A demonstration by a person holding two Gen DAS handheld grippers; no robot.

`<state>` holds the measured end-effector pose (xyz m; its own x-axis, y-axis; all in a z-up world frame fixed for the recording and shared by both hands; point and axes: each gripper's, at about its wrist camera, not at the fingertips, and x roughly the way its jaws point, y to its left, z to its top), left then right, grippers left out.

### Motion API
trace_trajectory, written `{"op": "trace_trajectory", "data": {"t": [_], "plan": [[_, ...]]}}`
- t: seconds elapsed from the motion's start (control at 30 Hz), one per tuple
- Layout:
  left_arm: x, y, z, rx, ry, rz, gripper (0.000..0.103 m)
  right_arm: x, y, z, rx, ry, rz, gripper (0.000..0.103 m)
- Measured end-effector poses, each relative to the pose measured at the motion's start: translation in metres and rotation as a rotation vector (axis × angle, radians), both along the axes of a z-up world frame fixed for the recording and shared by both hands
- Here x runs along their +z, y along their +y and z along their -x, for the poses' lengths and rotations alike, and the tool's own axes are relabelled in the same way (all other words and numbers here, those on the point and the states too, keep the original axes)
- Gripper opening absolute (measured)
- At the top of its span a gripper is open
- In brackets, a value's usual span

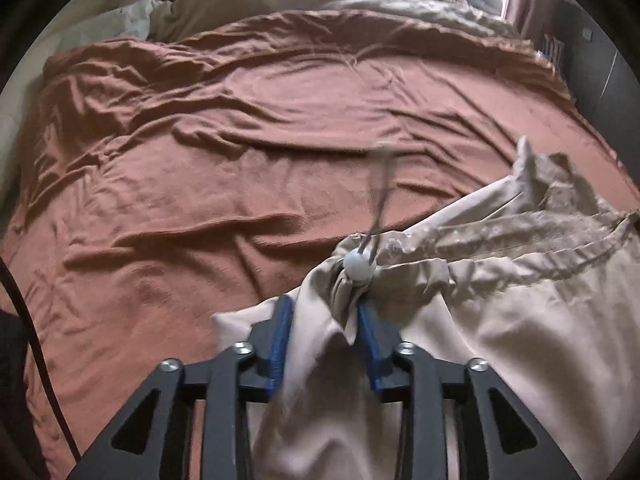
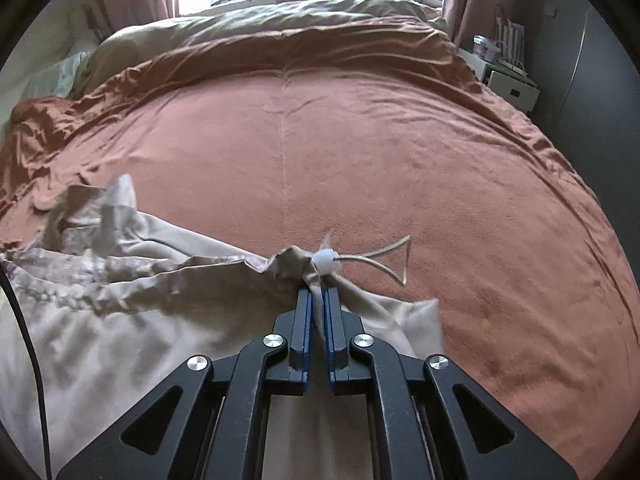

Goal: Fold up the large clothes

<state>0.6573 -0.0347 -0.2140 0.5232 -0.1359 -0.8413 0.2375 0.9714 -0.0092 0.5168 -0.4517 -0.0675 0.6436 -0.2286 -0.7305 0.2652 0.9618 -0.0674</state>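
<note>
The left gripper (image 1: 325, 316) has its blue-padded fingers (image 1: 280, 344) set somewhat apart with a bunch of beige garment (image 1: 520, 332) gathered between them; whether they bear firmly on the cloth cannot be told from the left wrist view. That view alone shows the garment's far edge standing up in a crumpled peak at the right, and a white toggle (image 1: 357, 266) just ahead of the fingertips with a cord (image 1: 382, 196) rising from it (the cord is blurred). The garment lies on the near part of a rust-brown blanket (image 1: 240, 152), which is heavily creased on this side. The right wrist view shows the right gripper (image 2: 317, 300) with its fingers (image 2: 304, 320) pressed nearly together, pinching a thin fold of the same garment (image 2: 120, 320) at its gathered hem. Here a second white toggle (image 2: 327, 261) sits just past the fingertips, its cord (image 2: 384, 258) lying in a loop on the blanket (image 2: 380, 160), which is smoother on this side with a seam down its middle. Only this view shows the white drawer unit (image 2: 512, 88) beside the bed at the far right. The garment is pale, thin and wrinkled, with a puckered drawstring hem running between the two grippers.
</note>
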Motion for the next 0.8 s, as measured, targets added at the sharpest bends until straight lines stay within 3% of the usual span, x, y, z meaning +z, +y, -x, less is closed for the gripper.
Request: {"op": "trace_trajectory", "data": {"t": [0.03,0.07,0.1,0.13,0.17,0.37,0.53,0.8], "plan": [[0.008,0.006,0.007,0.015,-0.013,0.009,0.056,0.005,0.002,0.007,0.0,-0.007,0.003,0.015],[0.018,0.012,0.016,0.029,-0.034,0.022,0.065,0.011,0.004,0.015,0.005,-0.021,0.002,0.039],[0.024,0.015,0.023,0.035,-0.05,0.032,0.07,0.017,0.006,0.023,0.012,-0.035,-0.009,0.074],[0.033,0.021,0.033,0.044,-0.069,0.046,0.071,0.022,0.008,0.032,0.021,-0.051,-0.026,0.087],[0.039,0.027,0.041,0.053,-0.079,0.054,0.074,0.027,0.01,0.041,0.027,-0.069,-0.042,0.091],[0.067,0.06,0.094,0.101,-0.106,0.099,0.078,0.048,0.044,0.09,0.046,-0.078,-0.026,0.091],[0.078,0.08,0.137,0.134,-0.11,0.146,0.078,0.069,0.067,0.12,0.055,-0.086,-0.076,0.091],[0.076,0.109,0.2,0.197,-0.113,0.239,0.078,0.109,0.133,0.179,0.246,-0.108,0.011,0.091]]}}
